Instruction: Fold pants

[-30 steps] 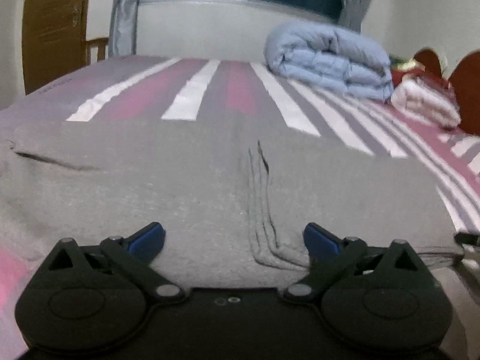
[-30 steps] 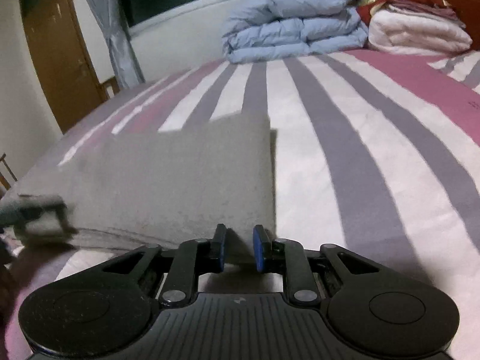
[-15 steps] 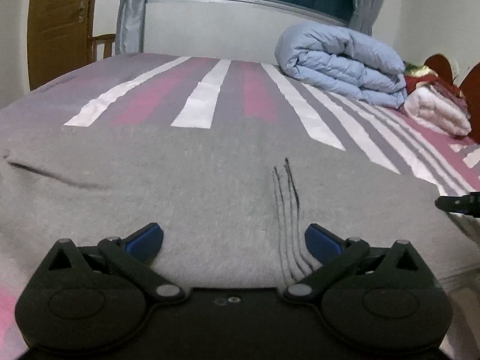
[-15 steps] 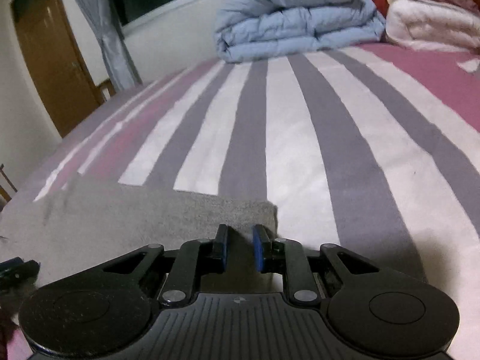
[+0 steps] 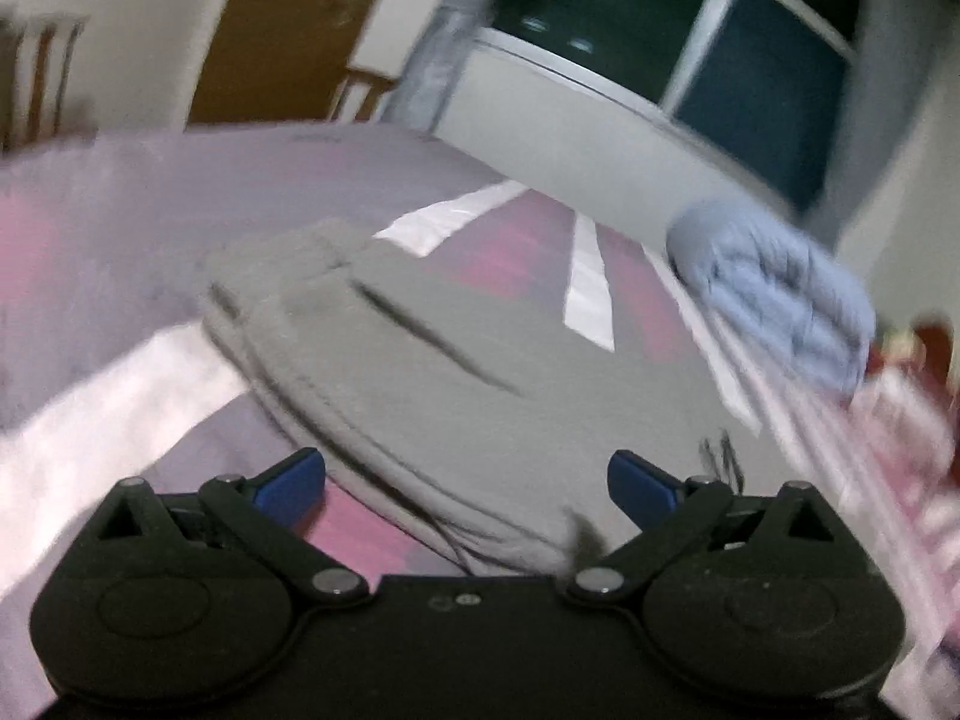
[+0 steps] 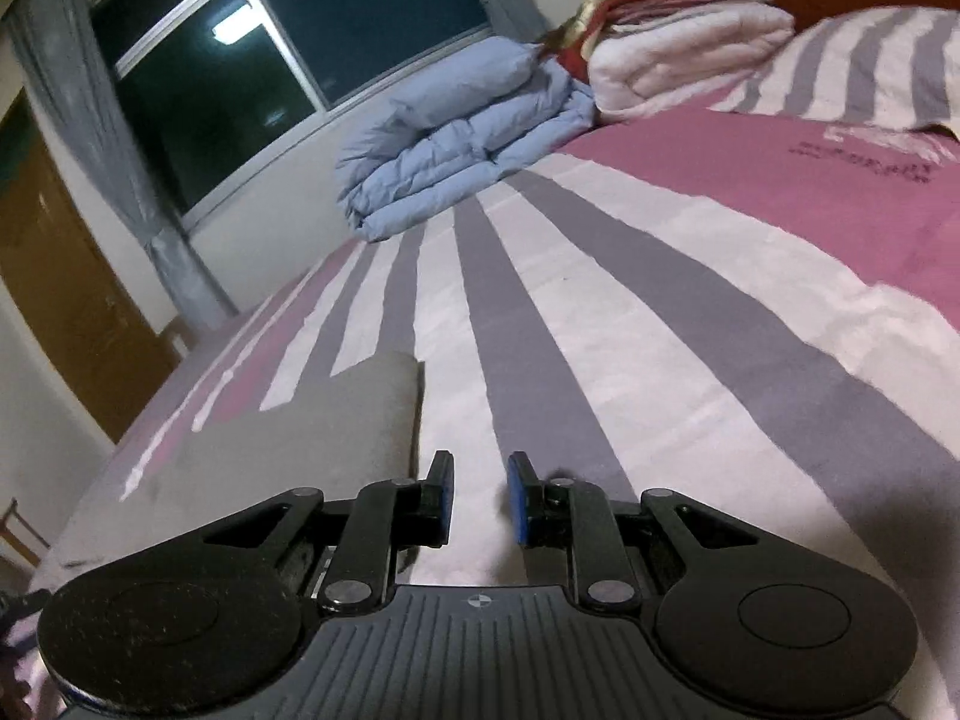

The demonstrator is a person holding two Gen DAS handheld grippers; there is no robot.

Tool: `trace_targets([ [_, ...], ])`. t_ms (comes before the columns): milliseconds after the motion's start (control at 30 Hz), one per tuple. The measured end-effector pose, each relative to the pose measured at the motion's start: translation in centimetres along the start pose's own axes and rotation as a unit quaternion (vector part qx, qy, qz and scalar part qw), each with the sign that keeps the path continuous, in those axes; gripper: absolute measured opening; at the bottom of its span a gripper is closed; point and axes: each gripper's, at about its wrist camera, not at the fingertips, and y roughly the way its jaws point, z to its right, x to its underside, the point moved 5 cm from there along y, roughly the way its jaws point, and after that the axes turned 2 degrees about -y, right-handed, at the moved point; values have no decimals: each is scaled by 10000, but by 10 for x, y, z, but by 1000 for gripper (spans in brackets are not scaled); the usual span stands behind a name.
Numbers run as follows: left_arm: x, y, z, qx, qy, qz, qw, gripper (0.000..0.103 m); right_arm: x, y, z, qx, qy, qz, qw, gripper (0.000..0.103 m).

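Two tilted wrist views, low over bed [image 6: 660, 312]

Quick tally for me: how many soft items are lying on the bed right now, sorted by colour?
Grey: 1, the folded pants
Light blue: 1, the folded duvet
White/cream: 1, the folded blanket
Red: 1, a bundle behind the blanket, partly hidden
Striped: 1, the pillow
Total: 5

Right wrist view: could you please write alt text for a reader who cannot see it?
The right gripper, jaws slightly apart and empty, hangs over a striped bedsheet, just right of the folded grey pants. Further back lie a folded blue duvet and a white blanket, under a dark window.
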Motion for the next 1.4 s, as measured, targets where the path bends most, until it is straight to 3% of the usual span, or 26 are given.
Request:
trace_targets([
  [100, -8, 14, -43, 257, -1131, -24, 9933, 83, -1, 3, -2, 149, 69, -35, 9999, 28],
  [167, -11, 25, -71, 652, -1901, -17, 9796, 70, -3, 4, 0, 215, 127, 27, 9997, 38],
  [200, -14, 29, -84, 782, -2143, 52, 9736, 62, -3, 5, 0, 251, 140, 54, 9996, 42],
  [267, -18, 43, -105, 877, -2496, -16, 9644, 33, -3, 5, -1, 280, 117, 95, 9995, 42],
  [367, -25, 66, -122, 1156, -2744, -99, 9546, 26, -2, 10, -2, 292, 109, 141, 9994, 42],
  [633, -47, 107, -118, 1416, -2462, -266, 9584, 33, 0, 25, -3, 418, 124, 74, 9990, 42],
  [700, -44, 103, -116, 1444, -2387, -192, 9601, 32, 1, 26, -6, 410, 20, 61, 9991, 42],
  [767, -37, 91, -113, 1332, -2275, -120, 9646, 21, 2, 28, -7, 396, -13, 39, 9992, 42],
  [967, -34, 53, -92, 994, -1650, 260, 9809, 16, 1, 27, -3, 319, 111, 74, 9994, 42],
  [1033, -41, 43, -69, 904, -1122, 402, 9887, 16, -1, 25, 0, 279, 198, 93, 9994, 42],
  [1167, -47, 26, -17, 1222, -555, 473, 9898, 15, -6, 20, 6, 239, 348, 179, 9989, 42],
  [1300, -35, 18, 47, 1316, 244, 355, 9904, 15, -22, 18, -2, 420, -132, 276, 9986, 42],
  [1400, -16, 13, 96, 1469, 673, 412, 9860, 16, -26, 18, -4, 334, -320, 255, 9986, 42],
])
